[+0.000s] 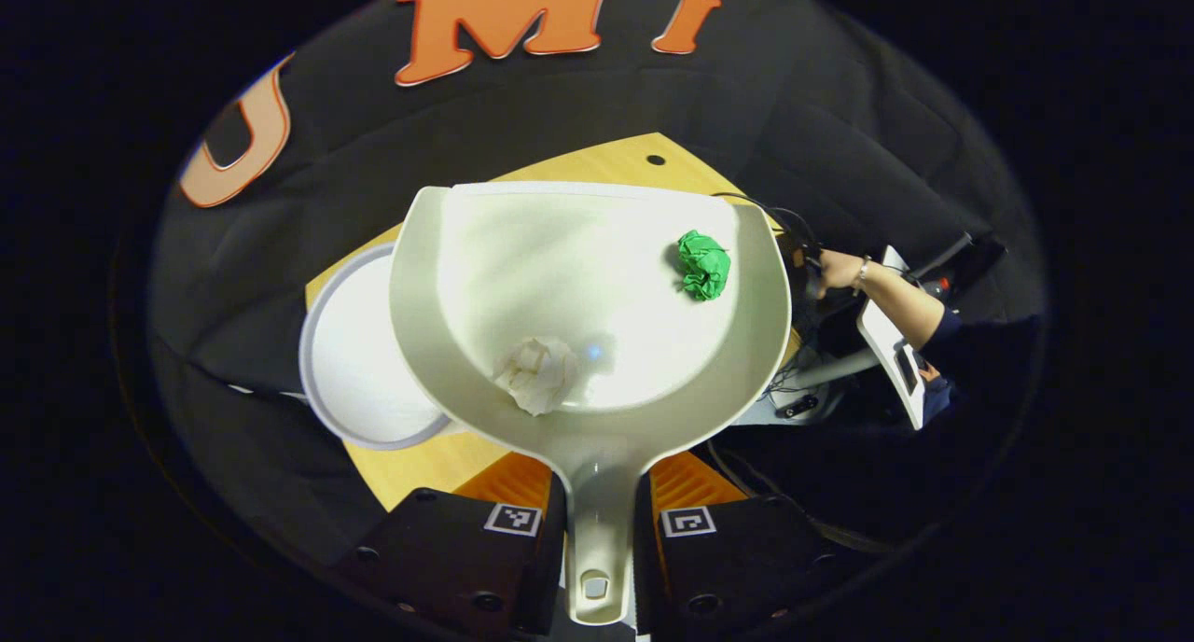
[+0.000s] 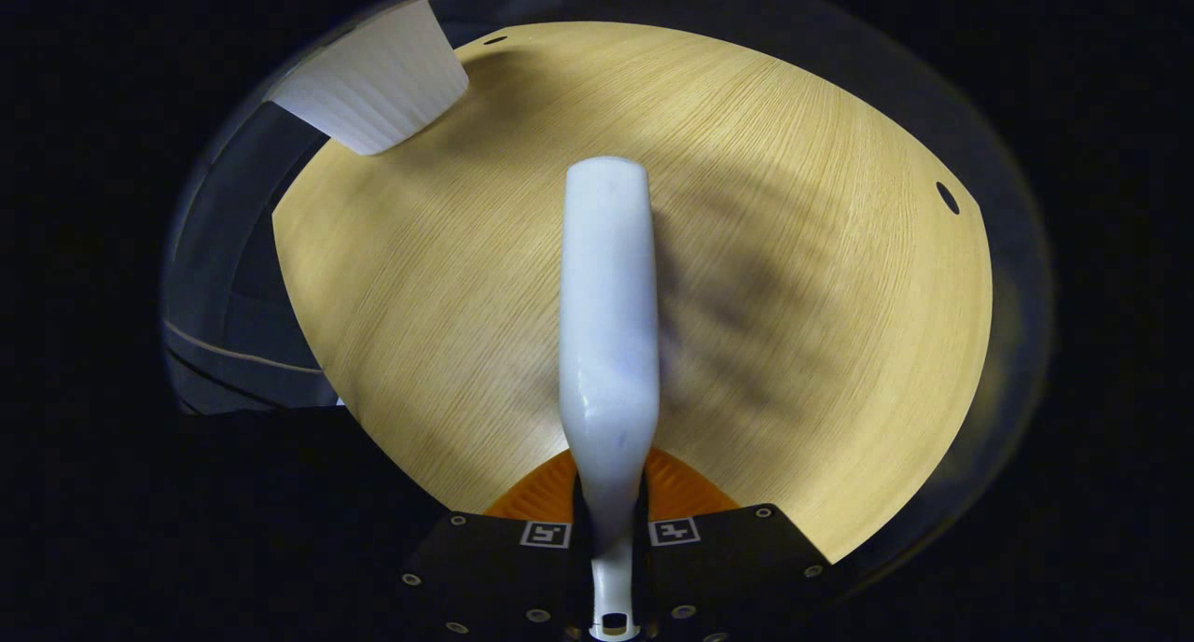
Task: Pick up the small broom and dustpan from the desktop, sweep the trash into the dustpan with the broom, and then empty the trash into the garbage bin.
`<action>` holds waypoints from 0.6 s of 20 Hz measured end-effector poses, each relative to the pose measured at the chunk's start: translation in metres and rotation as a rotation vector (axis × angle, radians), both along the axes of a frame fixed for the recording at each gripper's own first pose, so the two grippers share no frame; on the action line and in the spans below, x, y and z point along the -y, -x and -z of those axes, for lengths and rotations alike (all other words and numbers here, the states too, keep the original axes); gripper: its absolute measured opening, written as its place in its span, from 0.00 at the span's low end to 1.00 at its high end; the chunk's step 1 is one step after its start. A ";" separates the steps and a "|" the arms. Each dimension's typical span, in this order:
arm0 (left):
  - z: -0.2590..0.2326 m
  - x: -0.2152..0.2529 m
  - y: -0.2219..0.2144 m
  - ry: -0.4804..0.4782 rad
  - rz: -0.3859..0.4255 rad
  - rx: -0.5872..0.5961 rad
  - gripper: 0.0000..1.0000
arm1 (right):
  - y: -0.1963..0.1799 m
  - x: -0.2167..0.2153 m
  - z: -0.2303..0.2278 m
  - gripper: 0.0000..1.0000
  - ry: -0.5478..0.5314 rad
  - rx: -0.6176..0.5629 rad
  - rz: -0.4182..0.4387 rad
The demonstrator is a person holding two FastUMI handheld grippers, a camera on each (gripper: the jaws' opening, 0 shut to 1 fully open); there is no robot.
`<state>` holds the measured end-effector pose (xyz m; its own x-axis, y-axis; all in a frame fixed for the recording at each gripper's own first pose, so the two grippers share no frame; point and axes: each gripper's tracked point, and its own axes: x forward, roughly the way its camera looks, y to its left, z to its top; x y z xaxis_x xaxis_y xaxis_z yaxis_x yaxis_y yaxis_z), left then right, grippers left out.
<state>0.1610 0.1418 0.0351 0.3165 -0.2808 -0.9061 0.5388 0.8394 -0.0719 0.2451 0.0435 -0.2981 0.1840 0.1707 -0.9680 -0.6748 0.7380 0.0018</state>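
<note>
My left gripper (image 1: 602, 521) is shut on the handle of the white dustpan (image 1: 578, 259), which it holds above the wooden desktop (image 1: 597, 164). In the pan lie a green crumpled paper ball (image 1: 704, 264) at the far right and a white crumpled paper ball (image 1: 538, 373) near the handle. The white round garbage bin (image 1: 350, 362) is below the pan's left side. In the right gripper view, my right gripper (image 2: 611, 530) is shut on the white broom (image 2: 608, 325), whose back points forward over the desktop (image 2: 793, 203). The bristles are hidden.
A person's hand (image 1: 839, 271) and forearm reach in at the right of the left gripper view, beside cables and a white device. The bin's ribbed white wall (image 2: 378, 82) shows at the top left of the right gripper view. A small hole (image 2: 947, 197) marks the desktop's far corner.
</note>
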 end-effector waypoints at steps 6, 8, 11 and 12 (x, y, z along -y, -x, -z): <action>0.001 -0.107 -0.034 -0.138 -0.165 0.032 0.32 | -0.004 0.004 -0.005 0.16 -0.013 -0.007 -0.010; 0.005 -0.140 -0.041 -0.202 -0.211 0.047 0.32 | -0.005 0.004 -0.005 0.15 -0.016 -0.012 -0.013; 0.007 -0.173 -0.050 -0.312 -0.225 0.068 0.32 | -0.007 0.003 -0.003 0.15 -0.004 -0.019 -0.015; 0.008 -0.184 -0.053 -0.360 -0.211 0.070 0.33 | -0.006 -0.001 -0.002 0.15 0.001 -0.017 -0.015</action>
<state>0.2140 0.3256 0.0272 0.3970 0.1274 -0.9089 0.3453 0.8968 0.2765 0.2511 0.0444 -0.2963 0.1647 0.1726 -0.9711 -0.6857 0.7277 0.0130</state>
